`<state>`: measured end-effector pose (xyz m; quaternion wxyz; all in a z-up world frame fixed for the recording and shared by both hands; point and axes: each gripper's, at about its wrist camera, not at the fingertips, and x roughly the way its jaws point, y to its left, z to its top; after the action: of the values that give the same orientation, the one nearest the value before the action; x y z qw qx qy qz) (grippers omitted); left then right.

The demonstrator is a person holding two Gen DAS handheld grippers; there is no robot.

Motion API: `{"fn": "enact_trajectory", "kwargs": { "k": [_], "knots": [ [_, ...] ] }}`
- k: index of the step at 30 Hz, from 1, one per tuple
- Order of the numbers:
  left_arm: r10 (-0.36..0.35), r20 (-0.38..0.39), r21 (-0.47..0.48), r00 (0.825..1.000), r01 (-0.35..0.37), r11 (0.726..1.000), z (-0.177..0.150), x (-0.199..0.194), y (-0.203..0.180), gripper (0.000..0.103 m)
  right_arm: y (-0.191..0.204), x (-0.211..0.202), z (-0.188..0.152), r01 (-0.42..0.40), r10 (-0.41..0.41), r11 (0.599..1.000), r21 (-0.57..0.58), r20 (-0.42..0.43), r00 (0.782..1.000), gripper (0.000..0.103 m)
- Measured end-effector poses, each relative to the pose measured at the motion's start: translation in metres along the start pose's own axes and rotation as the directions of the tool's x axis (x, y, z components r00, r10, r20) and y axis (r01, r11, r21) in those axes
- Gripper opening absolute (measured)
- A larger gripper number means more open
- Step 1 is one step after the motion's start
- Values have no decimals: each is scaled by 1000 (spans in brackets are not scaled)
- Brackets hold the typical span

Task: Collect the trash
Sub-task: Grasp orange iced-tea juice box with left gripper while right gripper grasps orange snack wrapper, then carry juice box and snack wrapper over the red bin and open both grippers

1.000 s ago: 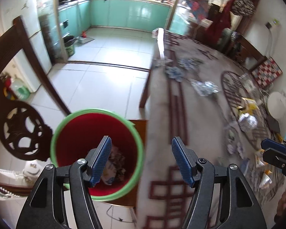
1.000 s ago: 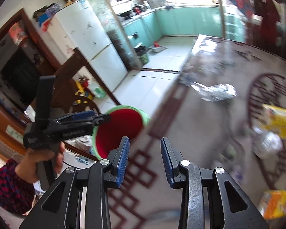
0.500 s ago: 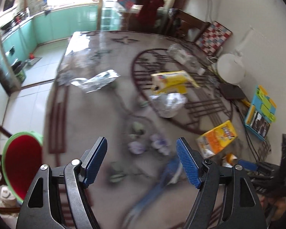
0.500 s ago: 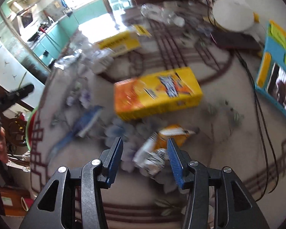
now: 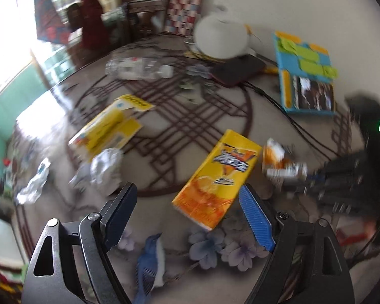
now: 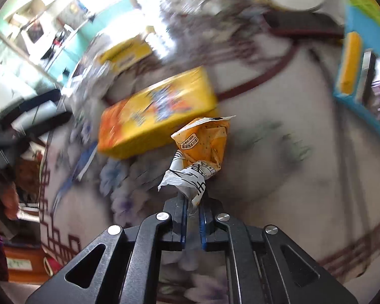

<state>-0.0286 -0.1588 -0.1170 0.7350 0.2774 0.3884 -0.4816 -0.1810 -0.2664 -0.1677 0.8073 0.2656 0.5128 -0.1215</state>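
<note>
Right claw [image 6: 192, 209] clamped on an orange wrapper [image 6: 202, 149], lifted just beside the carton [image 5: 216, 179] on the worktop [image 5: 278, 126]. Left claw [image 5: 187, 211] apart, empty — carton just ahead, long axis roughly away, nearer its right finger.

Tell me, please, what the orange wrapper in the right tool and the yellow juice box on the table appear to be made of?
The orange wrapper looks like thin printed plastic film or coated paper: it creases and crumples in the right tool. The yellow juice box seems glossy printed carton, with flat faces and sharp folded edges.
</note>
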Motion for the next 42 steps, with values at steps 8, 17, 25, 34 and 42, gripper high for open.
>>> {"fn": "enact_trajectory", "kwargs": {
  "k": [8,17,25,34,42],
  "knots": [
    [-55,-136,107,989,70,992,21,58,-29,83,-37,-39,35,71,-72,997,14,111,991,6],
    [-54,-123,-34,991,50,998,16,52,-16,63,-29,-44,52,28,-27,1000,-7,127,992,6],
    [-7,3,-328,1000,7,944,7,-10,32,63,13,-37,66,-4,17,996,-92,143,990,6],
    [103,32,-495,994,-74,866,-33,-57,86,63,65,-33,80,-33,64,982,-185,165,984,6],
    [146,-2,-604,989,-118,789,-74,-72,122,63,108,-24,76,-70,106,963,-261,129,986,6]
  ]
}}
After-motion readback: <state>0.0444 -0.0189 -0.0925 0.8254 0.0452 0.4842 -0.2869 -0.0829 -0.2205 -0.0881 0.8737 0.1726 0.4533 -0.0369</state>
